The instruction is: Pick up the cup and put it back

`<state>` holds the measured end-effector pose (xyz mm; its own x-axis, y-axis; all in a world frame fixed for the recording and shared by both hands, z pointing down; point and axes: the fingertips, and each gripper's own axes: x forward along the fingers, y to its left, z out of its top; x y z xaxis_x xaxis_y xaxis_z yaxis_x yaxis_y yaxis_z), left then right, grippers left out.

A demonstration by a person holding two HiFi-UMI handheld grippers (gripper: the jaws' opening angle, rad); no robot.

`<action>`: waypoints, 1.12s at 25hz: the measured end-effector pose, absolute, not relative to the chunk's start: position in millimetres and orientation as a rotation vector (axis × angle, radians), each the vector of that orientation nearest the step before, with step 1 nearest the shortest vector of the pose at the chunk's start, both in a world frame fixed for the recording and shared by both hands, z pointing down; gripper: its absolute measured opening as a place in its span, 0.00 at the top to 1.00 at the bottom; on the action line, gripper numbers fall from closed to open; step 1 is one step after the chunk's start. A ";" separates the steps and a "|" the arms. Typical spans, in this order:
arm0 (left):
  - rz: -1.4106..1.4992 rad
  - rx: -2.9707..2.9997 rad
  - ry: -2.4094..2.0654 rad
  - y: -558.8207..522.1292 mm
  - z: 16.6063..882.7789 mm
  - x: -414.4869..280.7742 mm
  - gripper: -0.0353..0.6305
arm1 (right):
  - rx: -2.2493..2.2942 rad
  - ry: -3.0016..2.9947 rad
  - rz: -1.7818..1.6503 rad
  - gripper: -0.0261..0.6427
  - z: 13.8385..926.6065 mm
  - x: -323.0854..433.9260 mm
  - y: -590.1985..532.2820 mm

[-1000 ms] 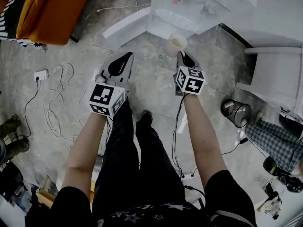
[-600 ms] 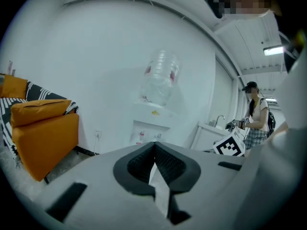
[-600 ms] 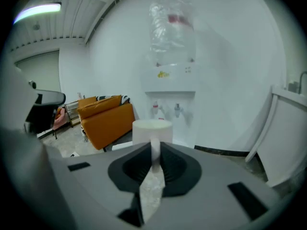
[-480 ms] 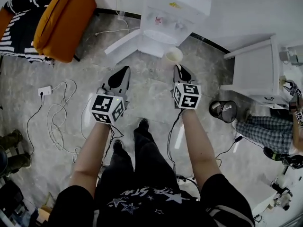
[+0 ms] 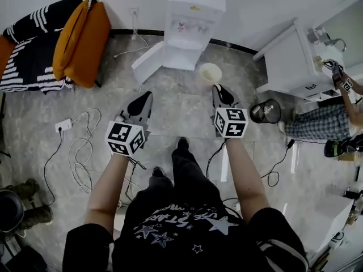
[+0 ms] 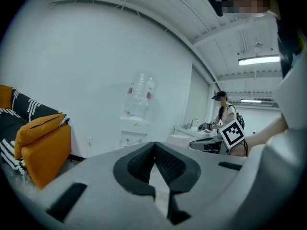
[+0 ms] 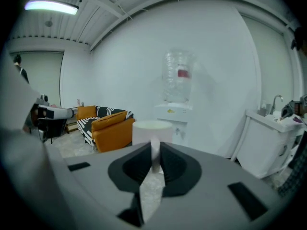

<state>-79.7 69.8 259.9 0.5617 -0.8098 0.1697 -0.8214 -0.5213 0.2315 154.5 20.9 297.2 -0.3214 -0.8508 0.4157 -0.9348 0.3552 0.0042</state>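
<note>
A pale paper cup [image 5: 210,73] hangs upright above the floor, with my right gripper [image 5: 218,88] shut on its near rim. In the right gripper view the cup [image 7: 151,130] stands just past the jaws, and its wall is pinched between my right gripper [image 7: 154,153] pads. My left gripper [image 5: 145,98] is level with it on the left, shut with nothing between the jaws. In the left gripper view my left gripper [image 6: 154,146] has its tips together. A white water dispenser [image 5: 190,21] stands ahead against the wall.
An orange cushion [image 5: 79,38] and a striped sofa lie at the back left. A power strip with loose cables [image 5: 65,126] is on the floor to the left. A waste bin [image 5: 265,111], a white sink cabinet [image 5: 292,61] and another person [image 5: 340,115] are to the right.
The view has swung so that the whole dispenser, the sofa and the sink cabinet now show. Both grippers keep their pose, and the cup stays in the right one.
</note>
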 end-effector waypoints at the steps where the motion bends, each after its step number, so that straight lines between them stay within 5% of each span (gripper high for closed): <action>1: 0.038 2.513 -1.351 80.6 254.0 -84.8 0.93 | 1.581 -2.278 0.329 0.89 290.6 153.1 36.5; 13: 0.061 2.549 -1.265 192.4 242.3 -83.2 0.93 | 1.640 -2.274 0.358 0.89 267.8 138.5 194.4; 28: 0.040 2.521 -1.311 213.2 244.2 -110.1 0.93 | 1.699 -2.266 0.367 0.89 269.8 133.0 226.9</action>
<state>-110.1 213.2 244.2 0.5835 -0.7961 0.1605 -0.8044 -0.5393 0.2492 133.0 226.9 269.8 -0.2661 -0.8888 0.3732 -0.9611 0.2742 -0.0321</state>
